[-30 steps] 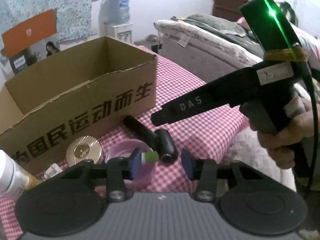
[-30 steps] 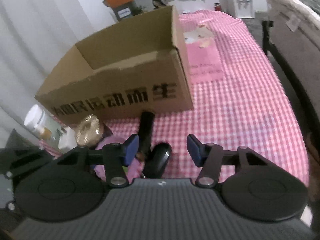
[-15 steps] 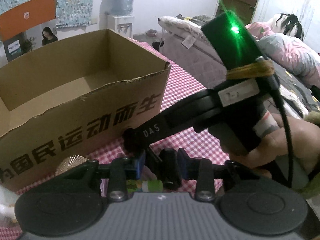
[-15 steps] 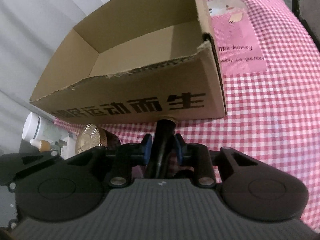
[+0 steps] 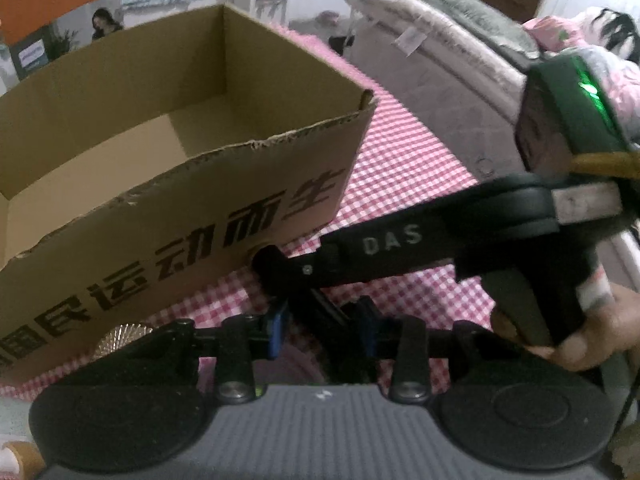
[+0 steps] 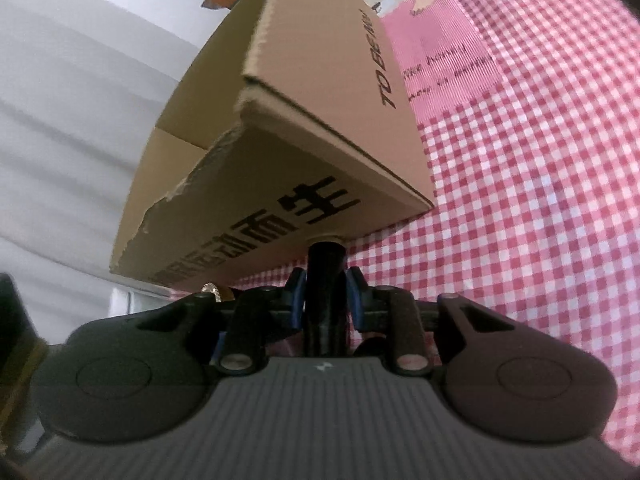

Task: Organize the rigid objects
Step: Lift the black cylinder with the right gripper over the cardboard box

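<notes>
I see a black cylindrical dumbbell-like bar (image 6: 325, 300) pinched between my right gripper's (image 6: 325, 300) blue pads, its far end just before the printed front wall of the open brown cardboard box (image 6: 304, 160).

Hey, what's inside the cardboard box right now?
The cardboard box shows bare brown floor and inner walls in the left wrist view; nothing lies on the part that shows. Its front wall hides the near strip of floor, so that part cannot be checked.

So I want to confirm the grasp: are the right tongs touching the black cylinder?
Touching. The right wrist view shows the right tongs with both blue pads pressed against the black cylinder, no gap either side.
</notes>
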Tool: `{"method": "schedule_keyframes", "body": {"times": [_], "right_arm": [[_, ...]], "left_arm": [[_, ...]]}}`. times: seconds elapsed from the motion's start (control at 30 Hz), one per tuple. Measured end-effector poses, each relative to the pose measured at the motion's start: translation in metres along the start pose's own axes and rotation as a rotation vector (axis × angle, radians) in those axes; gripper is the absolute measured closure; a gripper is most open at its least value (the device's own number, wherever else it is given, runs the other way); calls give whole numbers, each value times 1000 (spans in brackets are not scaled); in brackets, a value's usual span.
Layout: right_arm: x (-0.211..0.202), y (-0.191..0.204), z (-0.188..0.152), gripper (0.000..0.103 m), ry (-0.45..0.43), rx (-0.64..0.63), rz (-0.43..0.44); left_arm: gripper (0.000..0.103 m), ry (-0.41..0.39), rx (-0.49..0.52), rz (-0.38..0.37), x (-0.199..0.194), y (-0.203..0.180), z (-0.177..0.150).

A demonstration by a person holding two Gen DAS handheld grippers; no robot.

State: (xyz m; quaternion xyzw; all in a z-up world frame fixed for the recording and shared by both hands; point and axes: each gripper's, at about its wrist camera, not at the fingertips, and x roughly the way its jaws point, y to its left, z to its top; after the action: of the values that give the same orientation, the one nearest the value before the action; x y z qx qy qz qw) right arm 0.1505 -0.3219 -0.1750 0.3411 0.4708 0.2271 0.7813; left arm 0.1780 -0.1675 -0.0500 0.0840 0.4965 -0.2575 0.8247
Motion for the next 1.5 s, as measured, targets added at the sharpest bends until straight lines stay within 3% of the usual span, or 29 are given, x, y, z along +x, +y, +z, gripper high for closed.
{"method": "schedule_keyframes", "body": {"times": [0.23,0.57,0.83,1.03,1.23,1.37,1.5], "right_arm": [[-10,-27,5,82,-5,49,78],[-57,-28,-7,82,-66,48,103],[-112,21,-30,82,-173,-56,66],[-131,89,-30,82,-229,-202,90],[-101,159,-1,82,-188,-307,141],[-47,186,31,82,-77,-298,145],[6,201,59,82,37,-264,92]], "left_arm": [[66,41,-61,11,6,9,6],[77,-25,-58,28,-18,-1,6],[77,-156,-19,3,-76,-15,-6],[77,-302,-24,55,-139,1,-8],[77,-332,-98,135,-167,55,9],[77,-273,-173,156,-153,106,29],[77,-188,-224,170,-117,152,49]]}}
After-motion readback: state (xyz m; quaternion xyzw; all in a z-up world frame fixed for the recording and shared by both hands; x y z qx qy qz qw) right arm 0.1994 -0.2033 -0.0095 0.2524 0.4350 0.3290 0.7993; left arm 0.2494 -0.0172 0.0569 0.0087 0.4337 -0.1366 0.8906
